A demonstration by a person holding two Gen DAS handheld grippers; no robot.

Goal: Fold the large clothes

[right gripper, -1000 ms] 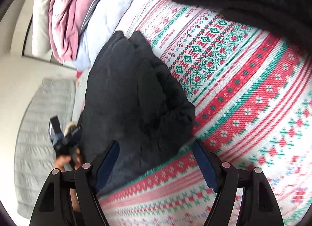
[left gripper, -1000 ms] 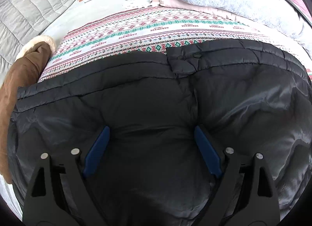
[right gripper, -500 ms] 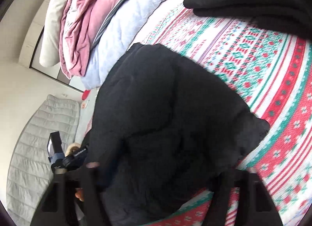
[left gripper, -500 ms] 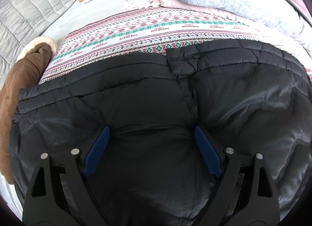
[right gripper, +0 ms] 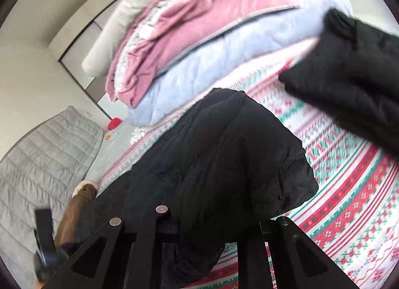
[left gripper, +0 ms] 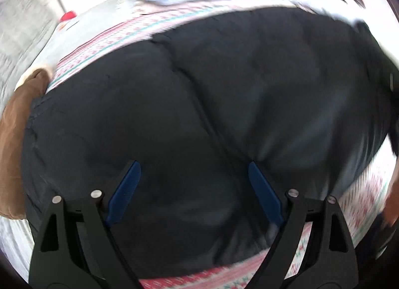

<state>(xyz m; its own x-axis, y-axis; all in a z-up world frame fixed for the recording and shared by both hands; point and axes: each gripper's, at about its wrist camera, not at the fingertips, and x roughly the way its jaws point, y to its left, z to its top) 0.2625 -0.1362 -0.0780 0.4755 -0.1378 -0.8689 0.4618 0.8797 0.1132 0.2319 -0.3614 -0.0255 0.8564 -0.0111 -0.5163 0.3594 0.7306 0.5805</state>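
A large black puffer jacket (left gripper: 199,94) lies spread on the patterned blanket (left gripper: 112,37) of a bed. My left gripper (left gripper: 194,165) hovers over the jacket's near part, open wide, its blue pads (left gripper: 124,189) apart with nothing pinched; this view is blurred. In the right wrist view the jacket (right gripper: 237,151) bunches up between the arms of my right gripper (right gripper: 209,216), whose jaws are closing on the fabric. The cloth hides its fingertips, and the jacket's near edge hangs raised off the blanket (right gripper: 349,189).
Folded pink and light-blue bedding (right gripper: 199,52) is stacked at the far side. A black fleece garment (right gripper: 349,76) lies to the right, a brown fur-trimmed coat (right gripper: 79,201) at the left bed edge beside a grey quilted pad (right gripper: 37,164). A hand (left gripper: 391,201) shows at the right.
The right gripper closed onto the jacket's edge and rose, pulling the fabric up; its view tilted toward the bedding. The left gripper swung sideways over the jacket, still open.
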